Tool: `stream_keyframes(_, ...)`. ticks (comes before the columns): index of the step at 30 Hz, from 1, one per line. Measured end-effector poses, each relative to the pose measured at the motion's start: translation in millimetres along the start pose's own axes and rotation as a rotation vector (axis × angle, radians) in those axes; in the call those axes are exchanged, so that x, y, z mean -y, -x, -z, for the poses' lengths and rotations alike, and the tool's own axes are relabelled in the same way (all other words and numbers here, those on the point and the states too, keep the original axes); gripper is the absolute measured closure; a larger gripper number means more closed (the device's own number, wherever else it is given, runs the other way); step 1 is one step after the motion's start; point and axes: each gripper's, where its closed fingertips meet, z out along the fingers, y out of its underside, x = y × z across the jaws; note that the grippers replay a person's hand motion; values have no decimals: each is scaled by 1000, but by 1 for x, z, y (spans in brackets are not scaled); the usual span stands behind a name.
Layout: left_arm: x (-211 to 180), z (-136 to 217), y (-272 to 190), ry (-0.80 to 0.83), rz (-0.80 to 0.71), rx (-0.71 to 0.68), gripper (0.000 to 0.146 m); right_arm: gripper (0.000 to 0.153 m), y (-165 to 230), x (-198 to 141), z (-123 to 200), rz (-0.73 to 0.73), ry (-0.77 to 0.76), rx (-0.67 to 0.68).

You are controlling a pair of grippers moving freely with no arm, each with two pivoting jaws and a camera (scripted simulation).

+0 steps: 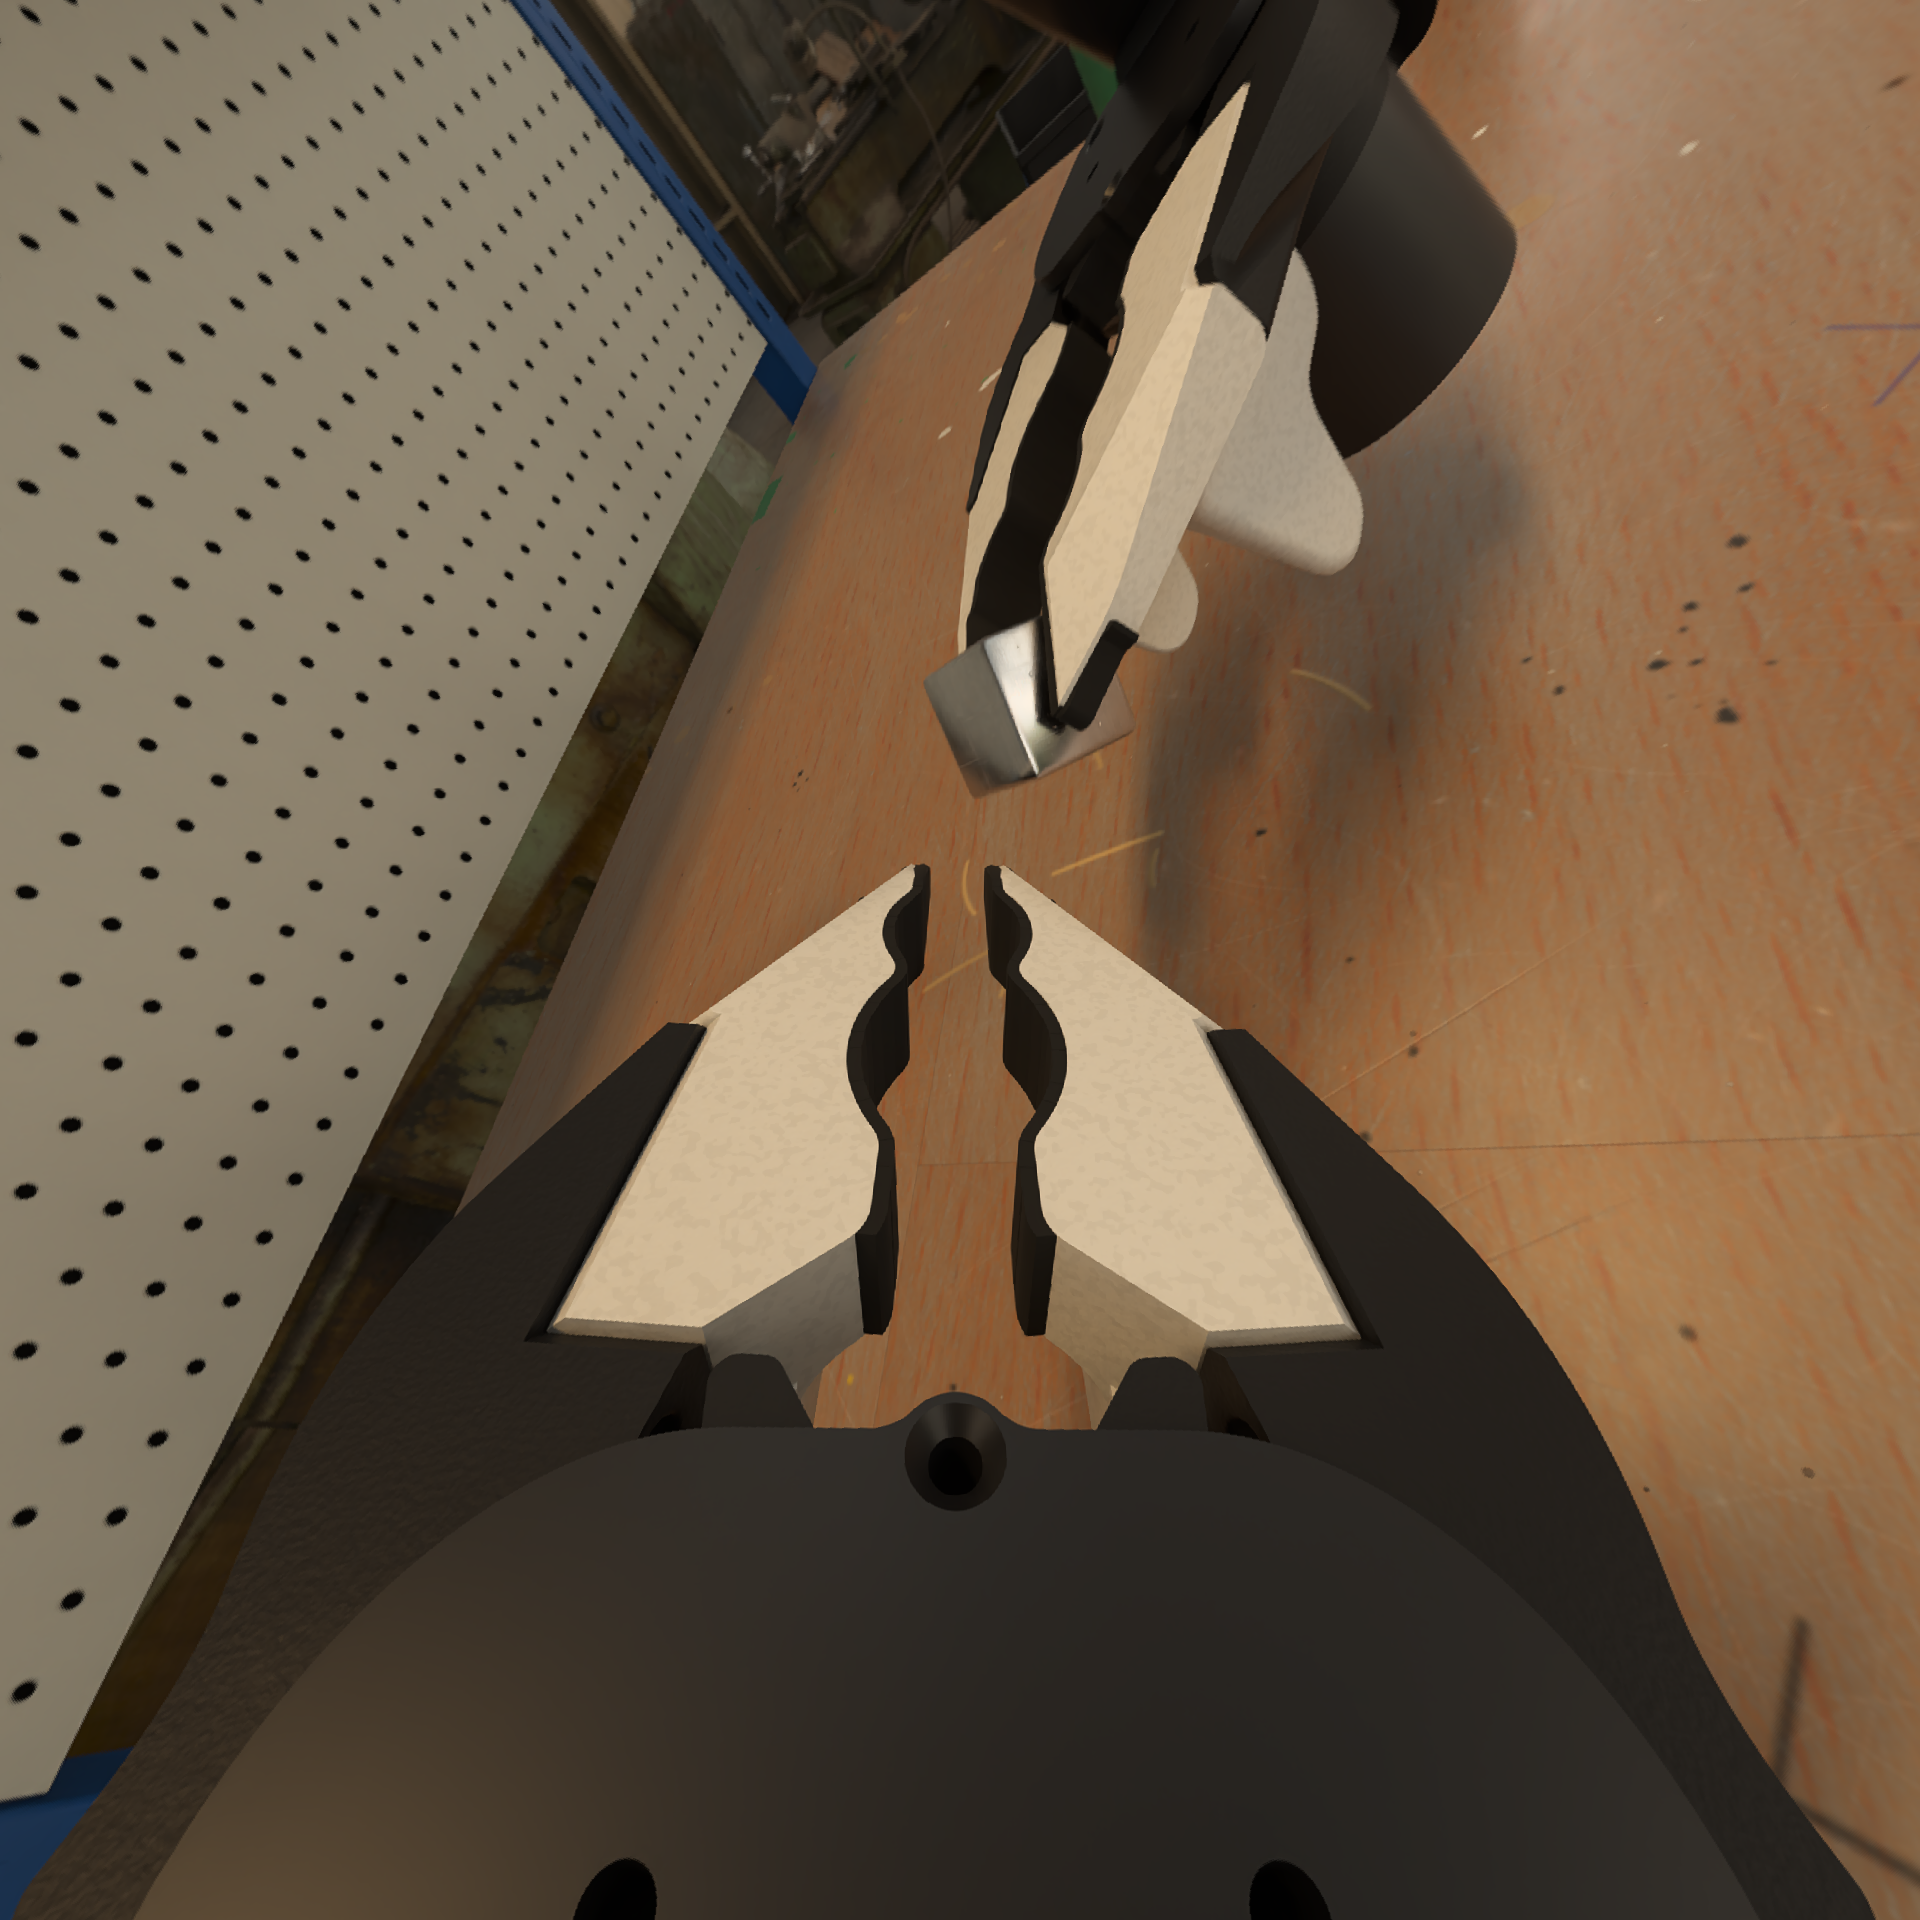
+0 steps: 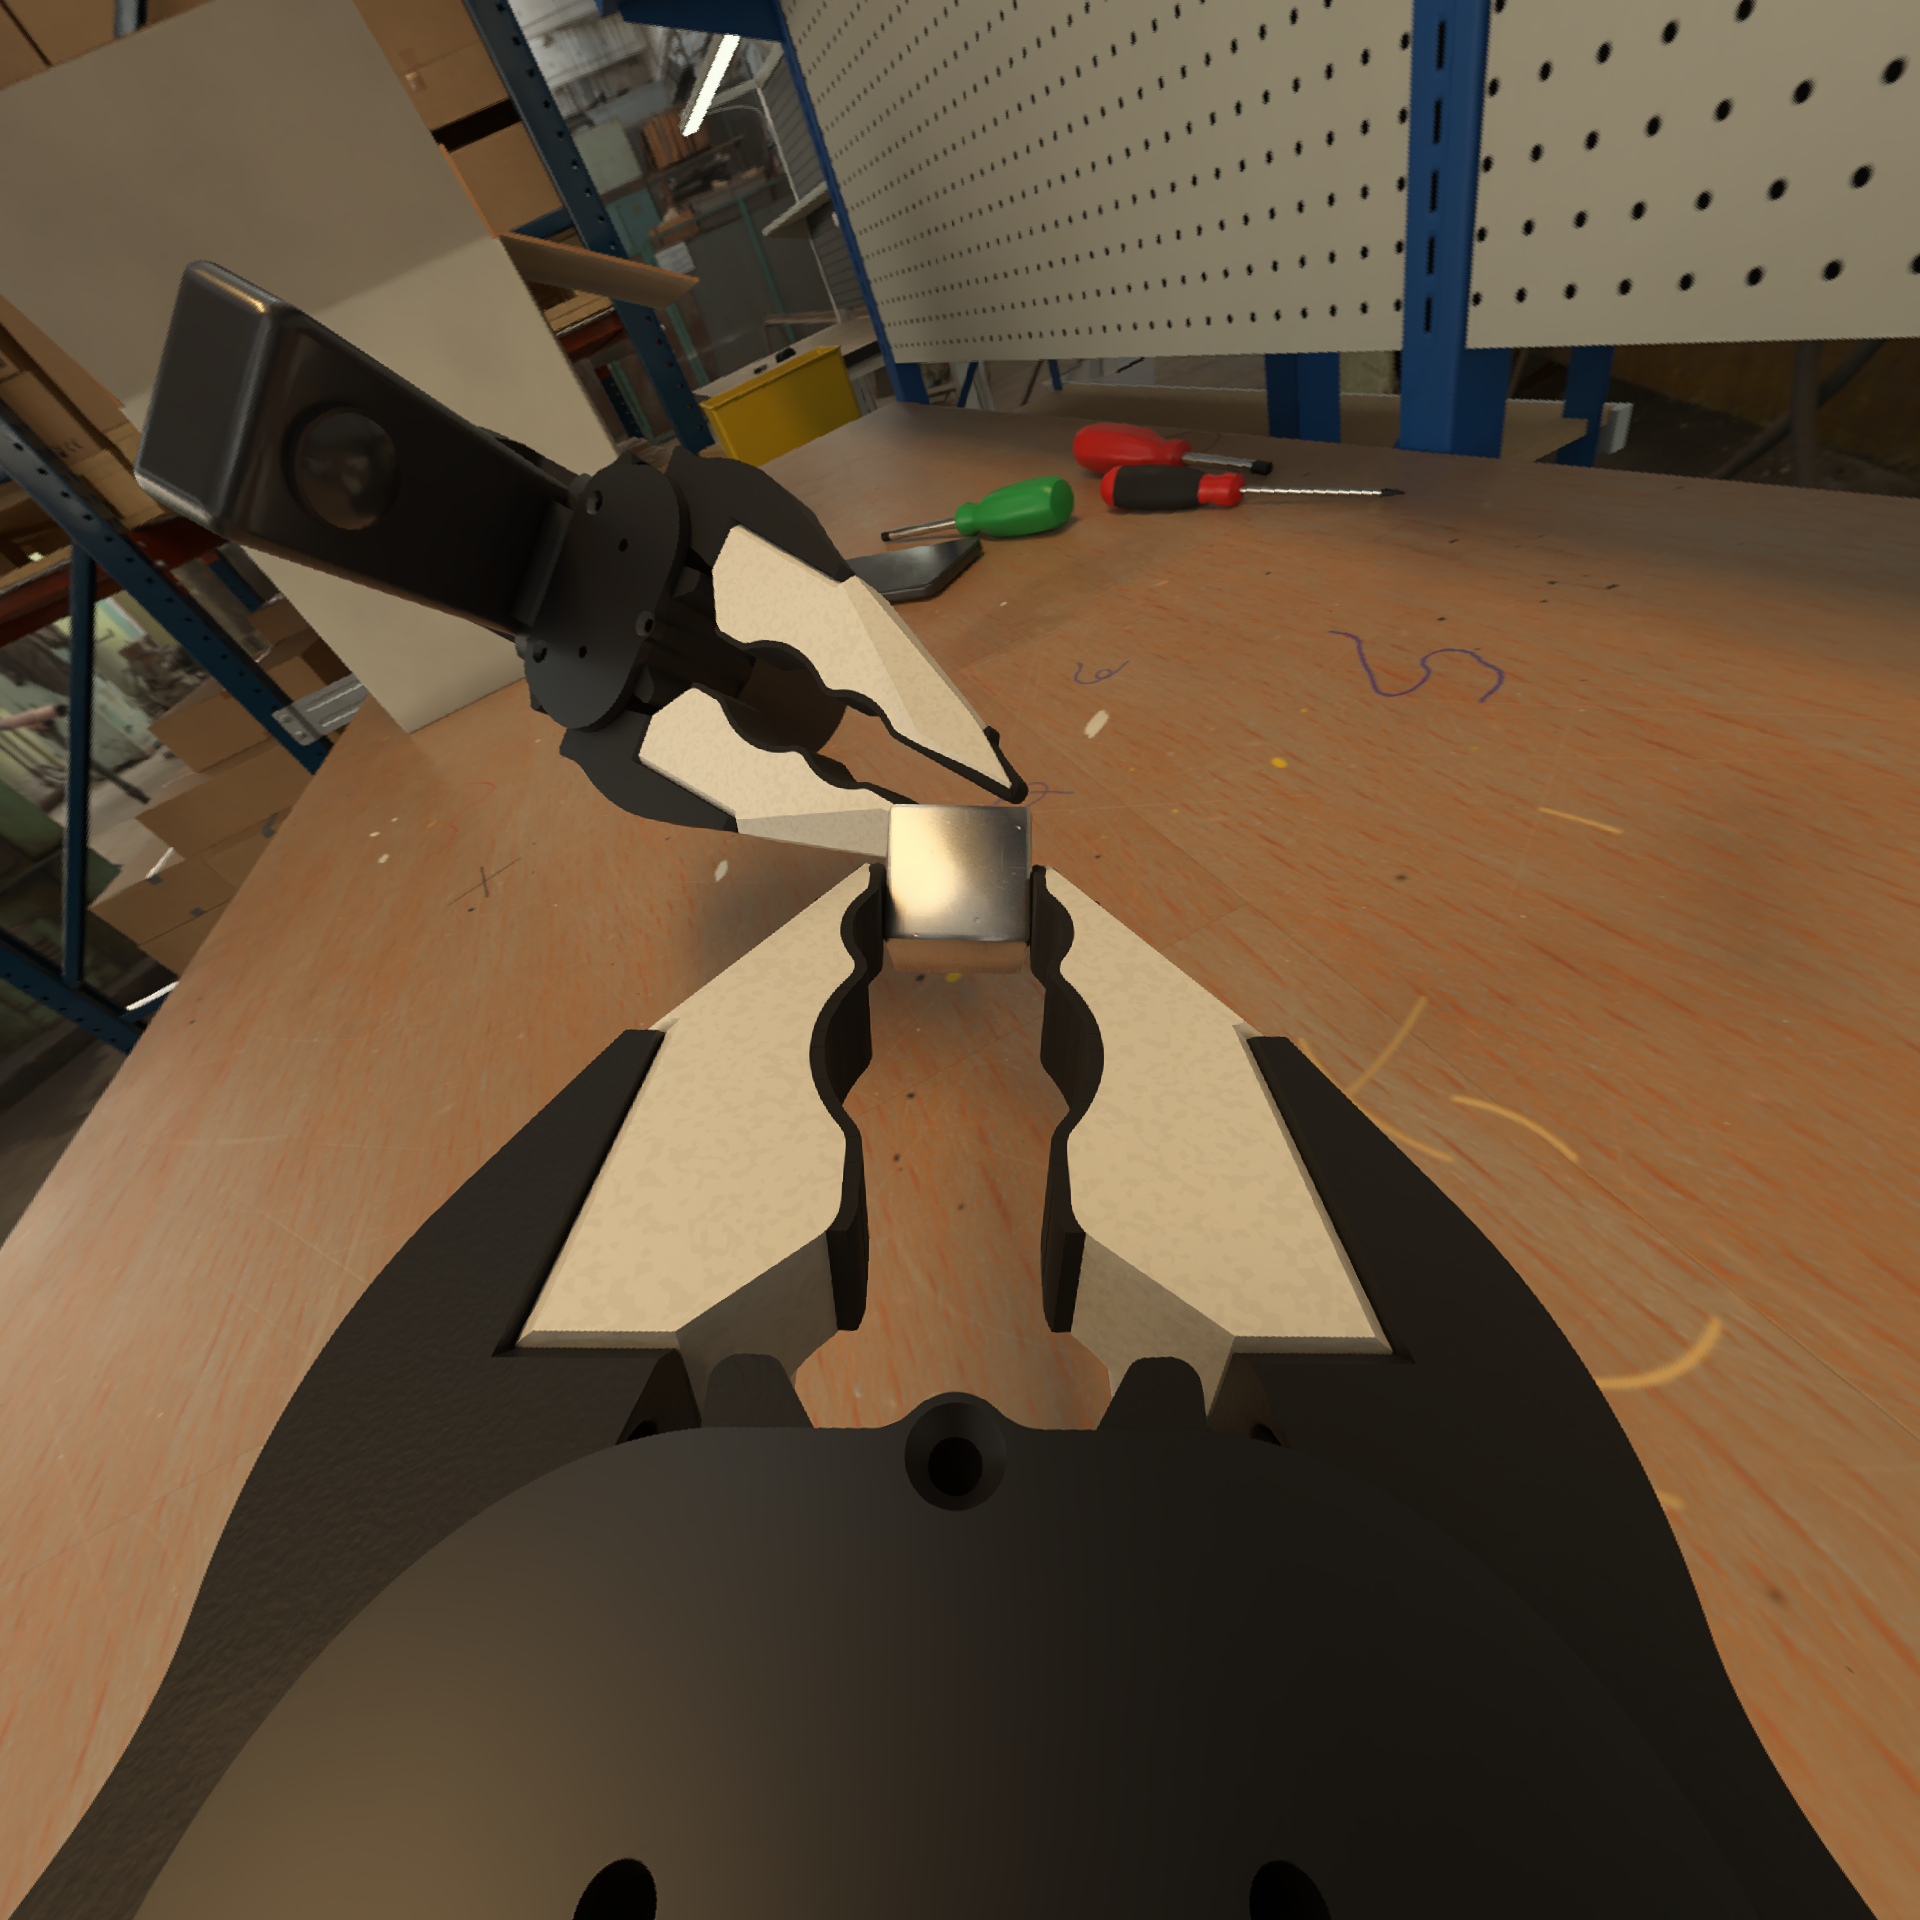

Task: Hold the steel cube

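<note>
The steel cube [image 2: 956, 883] is a small shiny block. My right gripper [image 2: 956, 896] is shut on it at the fingertips and holds it a little above the wooden bench top [image 2: 1455, 883]. In the left wrist view the cube [image 1: 982, 717] sits in the right gripper [image 1: 1023, 696], just ahead of my left gripper [image 1: 956, 883]. The left gripper is empty, its jaws a narrow gap apart. In the right wrist view the left gripper [image 2: 961, 805] reaches in from the left, its tips right behind the cube's far top edge.
Three screwdrivers lie at the far side of the bench: green-handled [image 2: 1013, 509], red [image 2: 1132, 449] and black-and-red [image 2: 1174, 488]. A dark flat object [image 2: 914, 569] lies near them. A yellow bin [image 2: 779, 400] and a pegboard wall [image 2: 1143, 177] stand behind.
</note>
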Motion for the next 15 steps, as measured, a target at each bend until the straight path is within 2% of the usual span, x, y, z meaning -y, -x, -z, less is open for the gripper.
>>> stream_keyframes(6,-10,-2,6,48,8,32,135,125,-15,2,14,20,-18,-93)
stream_keyframes(11,-15,-3,9,60,93,19,135,125,-31,-6,28,94,46,-226)
stream_keyframes(15,-16,-3,12,47,181,-4,135,125,-36,-14,34,130,98,-272)
